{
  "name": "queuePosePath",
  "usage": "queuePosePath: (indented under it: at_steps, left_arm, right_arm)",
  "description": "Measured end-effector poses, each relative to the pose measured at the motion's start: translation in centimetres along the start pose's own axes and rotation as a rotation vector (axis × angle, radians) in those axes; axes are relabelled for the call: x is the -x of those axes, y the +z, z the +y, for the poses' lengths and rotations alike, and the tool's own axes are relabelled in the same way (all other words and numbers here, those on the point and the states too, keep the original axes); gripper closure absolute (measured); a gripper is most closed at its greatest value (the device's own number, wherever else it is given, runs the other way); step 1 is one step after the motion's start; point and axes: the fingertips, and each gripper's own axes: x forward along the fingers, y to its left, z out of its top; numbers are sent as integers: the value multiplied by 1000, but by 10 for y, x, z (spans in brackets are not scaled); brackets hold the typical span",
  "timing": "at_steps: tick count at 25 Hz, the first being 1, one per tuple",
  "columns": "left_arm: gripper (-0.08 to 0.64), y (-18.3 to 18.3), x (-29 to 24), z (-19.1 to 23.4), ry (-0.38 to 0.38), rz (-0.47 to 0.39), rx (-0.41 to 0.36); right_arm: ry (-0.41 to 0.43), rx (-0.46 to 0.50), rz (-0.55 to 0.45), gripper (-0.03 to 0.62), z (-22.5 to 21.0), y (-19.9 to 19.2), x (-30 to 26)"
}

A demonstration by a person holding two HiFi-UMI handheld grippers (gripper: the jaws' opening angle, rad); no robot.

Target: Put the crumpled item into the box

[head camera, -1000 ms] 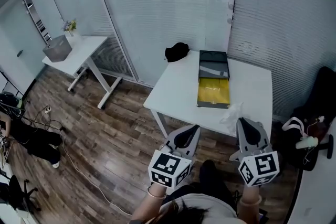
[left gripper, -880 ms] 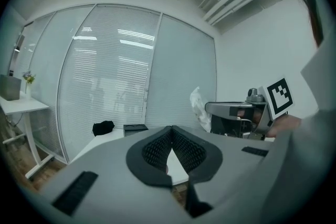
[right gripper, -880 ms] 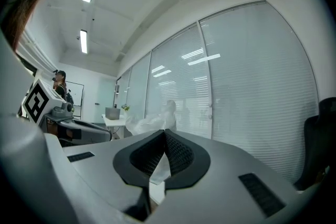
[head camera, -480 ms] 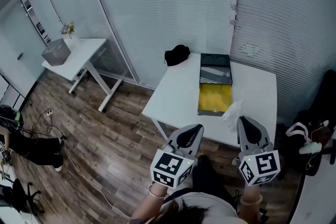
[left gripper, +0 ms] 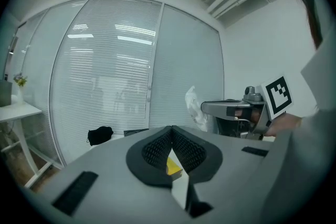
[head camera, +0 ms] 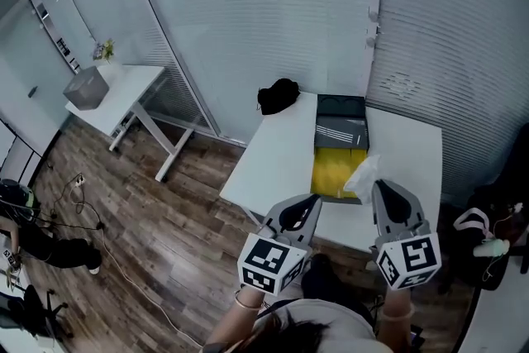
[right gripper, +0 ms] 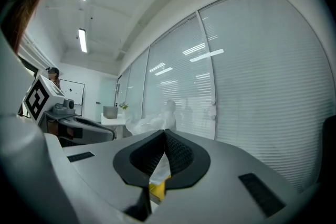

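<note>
Two tools, one load: the right claw [head camera: 378,193] is clamped on the crumpled item [head camera: 364,174], held over the near end of the open box [head camera: 335,165], presumably for release inside. The left claw [head camera: 309,207], jaws together and empty, hangs at lower centre by the surface [head camera: 273,153] edge.

The box [head camera: 336,170] lies open on the bench [head camera: 275,160], its yellow inside open from above. Bare bench flanks it on both sides. A black bundle [head camera: 278,95] sits at the far left corner, well apart.

The box [head camera: 340,131] lies on the table [head camera: 277,165], right of centre; a bundle [head camera: 278,95] sits at its far-left corner.
</note>
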Motion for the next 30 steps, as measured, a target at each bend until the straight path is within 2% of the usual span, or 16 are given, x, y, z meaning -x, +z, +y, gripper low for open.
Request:
queuePosePath:
  at_steps: [5,16,30]
  left_arm:
    - [541,4,-26,15,-1,10,-19]
    - [541,8,-71,41,23,20,-5]
    - [541,-3,-108,63,82,26,11]
  right_arm:
    - [15,37,18,563,-13,-1,-28]
    - [67,99,84,563,-45,-20,-81]
    - [214,260,204,563,-51,-75,-138]
